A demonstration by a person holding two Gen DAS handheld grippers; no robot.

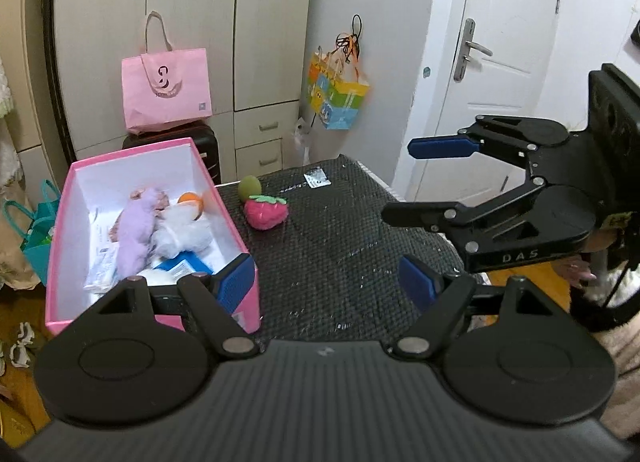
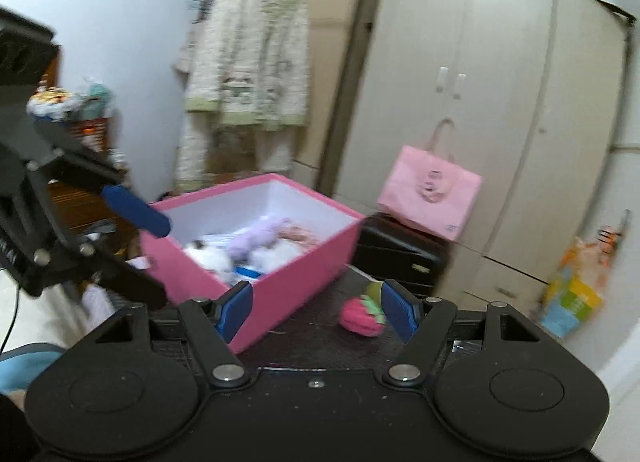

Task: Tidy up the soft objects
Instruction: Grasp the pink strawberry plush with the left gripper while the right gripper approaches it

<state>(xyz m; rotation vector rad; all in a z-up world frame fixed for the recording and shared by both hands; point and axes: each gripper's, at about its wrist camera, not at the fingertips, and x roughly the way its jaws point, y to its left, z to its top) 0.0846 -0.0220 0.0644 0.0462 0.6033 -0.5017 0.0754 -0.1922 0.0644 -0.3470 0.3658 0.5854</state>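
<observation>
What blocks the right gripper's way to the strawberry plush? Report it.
Nothing visible does. The right gripper is open and empty, and the strawberry plush lies on bare dark table ahead of its fingers. The green ball sits behind the plush; the pink box stands off to one side.

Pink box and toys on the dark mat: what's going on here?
A person is sorting soft toys with two handheld grippers. The pink box already holds a purple plush and a white plush. A strawberry plush and green ball lie outside. The left gripper and right gripper are open and empty.
</observation>
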